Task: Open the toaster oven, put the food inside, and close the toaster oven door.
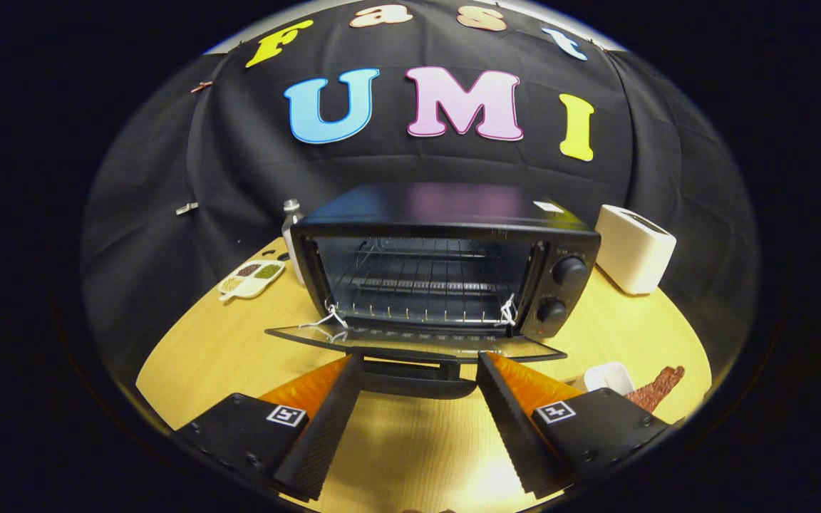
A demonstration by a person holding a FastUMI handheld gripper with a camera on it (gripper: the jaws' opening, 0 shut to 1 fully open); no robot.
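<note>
toaster oven (446, 263) mid tabletop (204, 356), door (417, 345) down toward tool (417, 370), fingers spread either side of handle; toaster (635, 249) right; bottle (291, 228), divided dish (251, 278) left; food (656, 388) beside small dish (608, 377) right of fingers.

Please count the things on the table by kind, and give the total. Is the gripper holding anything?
Toaster oven, door down: 1
Toaster: 1
Bottle: 1
Divided dish: 1
Small white dish: 1
Strip of food: 1
Total: 6
The gripper is open and holds nothing; the door's handle lies between its fingers.
</note>
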